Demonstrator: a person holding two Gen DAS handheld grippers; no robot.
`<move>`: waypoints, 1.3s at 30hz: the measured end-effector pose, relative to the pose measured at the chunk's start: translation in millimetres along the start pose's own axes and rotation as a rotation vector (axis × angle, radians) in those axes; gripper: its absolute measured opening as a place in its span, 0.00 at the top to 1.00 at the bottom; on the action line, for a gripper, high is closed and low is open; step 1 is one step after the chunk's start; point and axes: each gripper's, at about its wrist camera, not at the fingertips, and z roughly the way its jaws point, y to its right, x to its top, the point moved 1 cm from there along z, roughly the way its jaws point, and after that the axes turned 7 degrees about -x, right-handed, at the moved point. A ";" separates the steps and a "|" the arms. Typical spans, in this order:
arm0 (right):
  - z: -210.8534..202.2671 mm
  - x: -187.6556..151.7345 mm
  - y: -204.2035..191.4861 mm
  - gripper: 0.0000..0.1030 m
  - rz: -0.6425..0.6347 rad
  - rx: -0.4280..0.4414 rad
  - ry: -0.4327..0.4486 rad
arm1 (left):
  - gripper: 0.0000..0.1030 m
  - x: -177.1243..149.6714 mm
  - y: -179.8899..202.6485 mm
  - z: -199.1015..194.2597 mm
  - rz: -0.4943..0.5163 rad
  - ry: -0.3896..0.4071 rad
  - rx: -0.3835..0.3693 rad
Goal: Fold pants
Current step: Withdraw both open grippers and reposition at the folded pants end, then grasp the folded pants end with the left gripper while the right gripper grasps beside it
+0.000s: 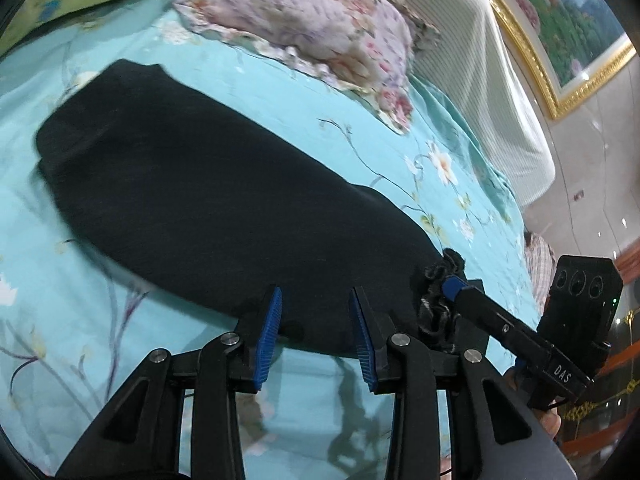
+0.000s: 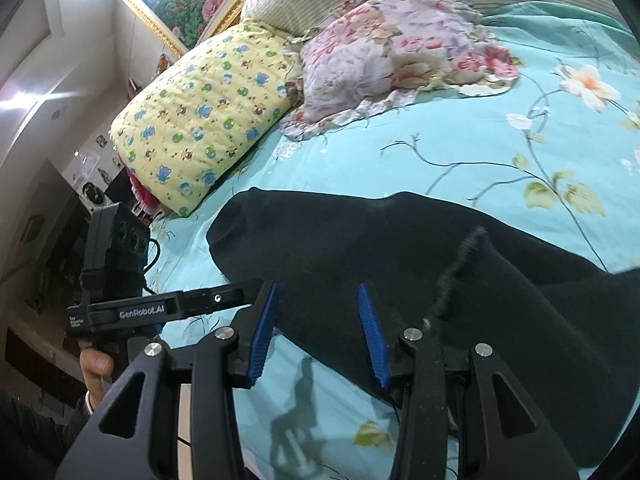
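Observation:
The black pants (image 1: 192,192) lie flat on the turquoise flowered bed sheet (image 1: 280,92); they also show in the right wrist view (image 2: 360,248). My left gripper (image 1: 316,332) is open, just above the near edge of the pants, with nothing between its blue pads. My right gripper (image 2: 318,332) is open too, hovering over the near edge of the pants. In the left wrist view the right gripper's fingertip (image 1: 454,286) sits against a bunched, fuzzy corner of the pants (image 1: 434,300). A folded-over flap with a fuzzy edge (image 2: 460,268) lies to the right.
A pink flowered pillow (image 2: 400,52) and a yellow patterned pillow (image 2: 208,112) lie at the head of the bed. A striped headboard (image 1: 492,72) and a gold-framed picture (image 1: 560,28) stand behind. The bed's edge drops off at the right (image 1: 520,216).

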 end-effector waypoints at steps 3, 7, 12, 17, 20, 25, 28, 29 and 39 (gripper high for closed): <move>8.6 6.2 -6.9 0.56 -0.021 0.010 -0.014 | 0.62 -2.9 -9.3 -10.8 -0.017 0.012 0.016; 20.3 16.4 -18.2 0.55 -0.058 0.024 -0.031 | 0.61 -4.4 -29.4 -27.0 -0.060 0.047 0.055; 38.5 30.6 -30.4 0.53 -0.092 0.040 -0.051 | 0.61 1.6 -63.4 -45.0 -0.145 0.088 0.088; 59.7 46.6 -43.9 0.53 -0.137 0.056 -0.072 | 0.61 13.2 -92.3 -53.2 -0.220 0.120 0.094; 75.6 57.5 -51.7 0.53 -0.164 0.065 -0.089 | 0.61 19.4 -104.9 -51.7 -0.249 0.121 0.093; 106.3 79.5 -66.0 0.53 -0.218 0.069 -0.121 | 0.61 27.0 -120.8 -42.4 -0.299 0.118 0.043; 123.2 91.6 -70.4 0.53 -0.243 0.068 -0.138 | 0.61 31.9 -127.7 -37.4 -0.313 0.122 0.048; 129.0 95.5 -72.0 0.53 -0.251 0.068 -0.144 | 0.61 33.2 -131.2 -36.5 -0.320 0.126 0.046; 195.7 123.1 -96.8 0.53 -0.387 0.102 -0.247 | 0.61 43.5 -149.4 -32.4 -0.361 0.155 -0.006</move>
